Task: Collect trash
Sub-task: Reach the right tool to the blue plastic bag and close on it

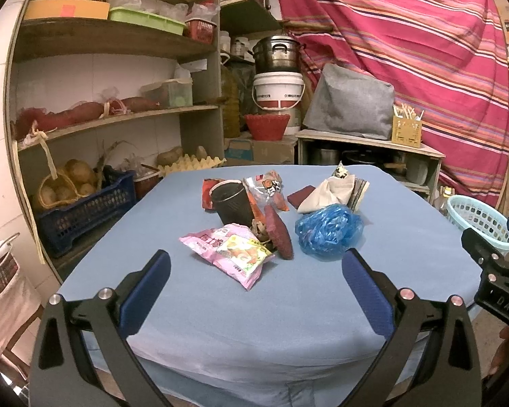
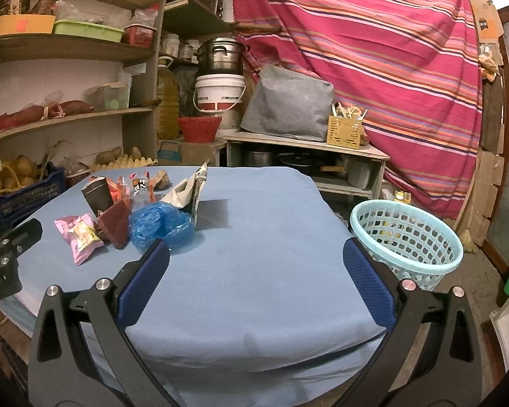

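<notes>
Trash pile (image 1: 271,220) mid-table (image 1: 220,312), cup (image 1: 232,201) among it. Only in right view: whole basket (image 2: 407,237) beside table, contents unclear. Left gripper (image 1: 254,274) and right gripper (image 2: 256,264) spread wide, empty.

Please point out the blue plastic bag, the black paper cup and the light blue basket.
blue plastic bag (image 1: 327,232): left wrist view, crumpled middle.
black paper cup (image 1: 232,203): left wrist view, ribbed side.
light blue basket (image 2: 407,254): right wrist view, front wall.

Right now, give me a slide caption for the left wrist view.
Open left tongs hover over a blue table facing a trash pile: pink wrapper, black cup, blue bag.
</notes>
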`<state>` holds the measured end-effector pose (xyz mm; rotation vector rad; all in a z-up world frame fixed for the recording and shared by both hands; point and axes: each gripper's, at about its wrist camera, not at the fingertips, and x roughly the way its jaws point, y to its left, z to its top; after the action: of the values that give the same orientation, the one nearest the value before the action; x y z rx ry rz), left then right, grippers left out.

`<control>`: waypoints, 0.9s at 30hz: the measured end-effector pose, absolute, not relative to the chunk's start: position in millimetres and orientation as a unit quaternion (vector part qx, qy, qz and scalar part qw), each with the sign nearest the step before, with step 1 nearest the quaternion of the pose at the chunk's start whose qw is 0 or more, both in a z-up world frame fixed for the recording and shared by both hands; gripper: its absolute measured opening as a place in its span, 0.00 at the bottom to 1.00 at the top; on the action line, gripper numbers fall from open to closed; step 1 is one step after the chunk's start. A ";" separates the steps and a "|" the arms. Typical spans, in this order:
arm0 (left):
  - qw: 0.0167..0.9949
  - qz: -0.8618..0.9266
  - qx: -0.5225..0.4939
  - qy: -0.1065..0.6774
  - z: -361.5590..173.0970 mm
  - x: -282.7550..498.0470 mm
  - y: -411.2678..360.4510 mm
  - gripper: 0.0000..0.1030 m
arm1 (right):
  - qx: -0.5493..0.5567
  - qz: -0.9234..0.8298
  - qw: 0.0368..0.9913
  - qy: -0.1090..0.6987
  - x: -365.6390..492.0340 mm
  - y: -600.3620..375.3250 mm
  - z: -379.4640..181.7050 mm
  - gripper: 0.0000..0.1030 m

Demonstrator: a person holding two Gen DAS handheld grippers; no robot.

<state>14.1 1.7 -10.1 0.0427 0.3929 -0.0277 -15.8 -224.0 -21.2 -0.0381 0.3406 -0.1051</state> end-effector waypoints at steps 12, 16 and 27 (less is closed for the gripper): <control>0.977 -0.022 0.008 0.214 -12.4 26.4 10.0 0.96 | -0.018 -0.063 0.982 0.178 -8.1 -228.3 -22.0 0.96; 0.976 -0.015 0.007 0.216 -12.1 33.5 16.3 0.96 | -0.016 -0.070 0.980 0.186 1.2 -233.7 -20.2 0.96; 0.976 -0.001 0.002 0.219 3.1 60.0 40.8 0.96 | -0.038 -0.066 0.976 0.206 41.6 -220.1 1.9 0.96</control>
<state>60.0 40.8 3.1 0.0032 0.4418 -0.0021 41.6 -220.1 1.9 -0.0760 0.4145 -0.1336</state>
